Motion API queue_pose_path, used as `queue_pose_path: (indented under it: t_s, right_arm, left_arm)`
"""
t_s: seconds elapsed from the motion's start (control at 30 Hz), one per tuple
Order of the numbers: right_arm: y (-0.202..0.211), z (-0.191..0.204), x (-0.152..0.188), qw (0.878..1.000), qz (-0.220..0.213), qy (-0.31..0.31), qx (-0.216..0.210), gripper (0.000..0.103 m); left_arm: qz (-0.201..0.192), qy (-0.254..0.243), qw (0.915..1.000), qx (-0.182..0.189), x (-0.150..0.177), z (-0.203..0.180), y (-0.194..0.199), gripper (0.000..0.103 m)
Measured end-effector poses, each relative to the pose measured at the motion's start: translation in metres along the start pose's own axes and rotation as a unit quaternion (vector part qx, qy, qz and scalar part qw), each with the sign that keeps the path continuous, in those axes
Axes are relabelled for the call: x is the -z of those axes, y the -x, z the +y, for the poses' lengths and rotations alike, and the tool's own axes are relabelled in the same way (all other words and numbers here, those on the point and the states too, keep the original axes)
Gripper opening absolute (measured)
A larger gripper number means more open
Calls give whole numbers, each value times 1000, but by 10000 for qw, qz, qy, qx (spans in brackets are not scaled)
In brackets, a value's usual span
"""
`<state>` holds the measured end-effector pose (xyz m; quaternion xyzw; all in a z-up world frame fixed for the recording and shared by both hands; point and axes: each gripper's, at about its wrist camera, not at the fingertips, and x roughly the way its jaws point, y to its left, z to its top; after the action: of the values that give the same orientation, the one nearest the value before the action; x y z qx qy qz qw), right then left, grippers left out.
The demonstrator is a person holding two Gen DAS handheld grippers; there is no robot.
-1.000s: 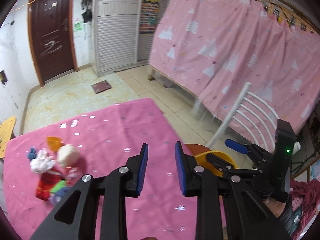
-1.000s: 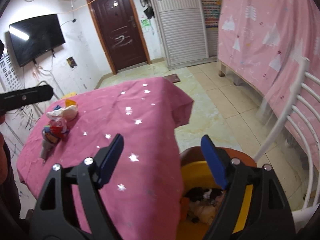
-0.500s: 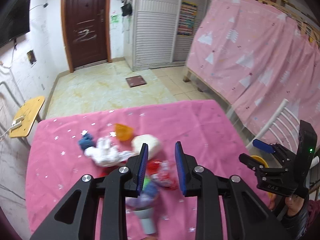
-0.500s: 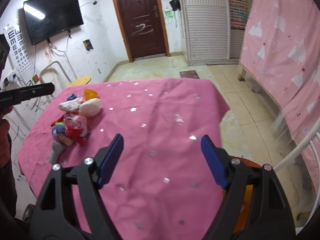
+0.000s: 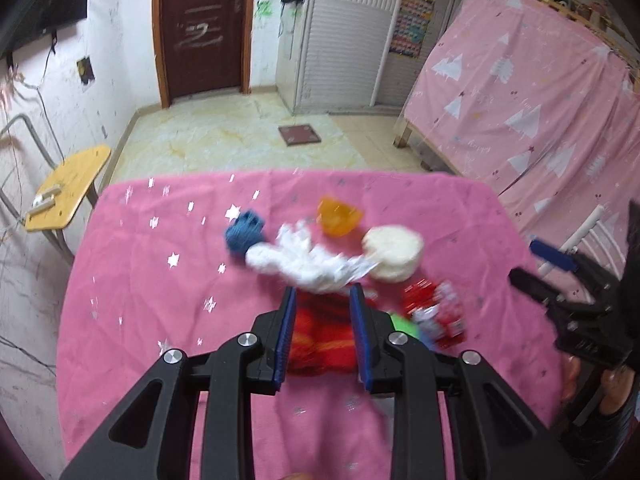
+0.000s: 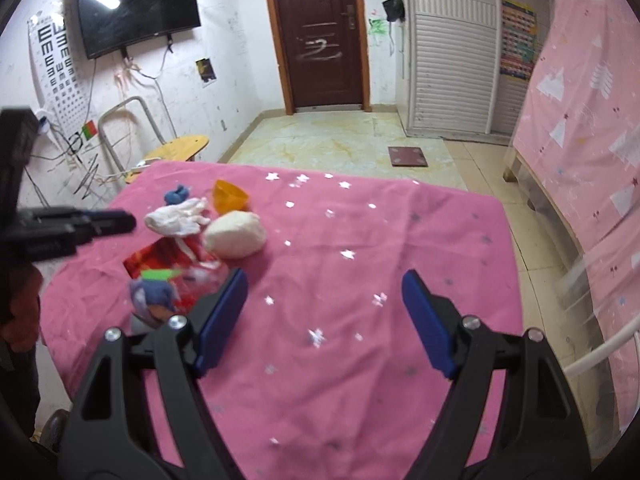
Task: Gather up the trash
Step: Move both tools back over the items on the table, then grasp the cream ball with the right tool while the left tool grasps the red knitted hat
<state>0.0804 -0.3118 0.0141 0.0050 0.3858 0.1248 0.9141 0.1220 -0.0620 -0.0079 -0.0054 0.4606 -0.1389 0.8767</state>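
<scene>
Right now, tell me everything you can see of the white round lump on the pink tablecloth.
The white round lump is off-white, matte and soft-looking, like dough or foam; what it is made of cannot be told. The left wrist view shows a flat top, the right wrist view a rounded mound. It rests on the pink tablecloth, right of the crumpled white tissue, which seems to reach it. The orange cup lies just beyond. No gripper touches it.

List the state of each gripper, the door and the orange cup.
Left gripper: jaws a narrow gap apart, holding nothing.
Right gripper: open wide, empty.
Door: closed.
Orange cup: lying on its side on the pink cloth.
</scene>
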Motion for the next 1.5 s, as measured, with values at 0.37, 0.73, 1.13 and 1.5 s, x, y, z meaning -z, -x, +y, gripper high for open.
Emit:
queue_pose_path:
  t_s: [0.37, 0.73, 1.13, 1.5]
  right_arm:
    - [-28, 44, -22, 9993, 81, 309, -199, 76]
    - [-65, 67, -36, 9980, 330, 371, -386, 85]
    - [-101, 68, -36, 9953, 783, 230, -522, 74]
    - [-98, 63, -34, 9963, 654, 155, -539, 51]
  left_arm:
    - [509, 214, 9971, 530, 22, 23, -44, 20]
    - [385, 44, 9941, 1015, 34, 13, -50, 40]
    - [216, -354, 9958, 812, 45, -6, -40, 8]
    - [-108, -367, 9975, 595, 48, 1, -3, 8]
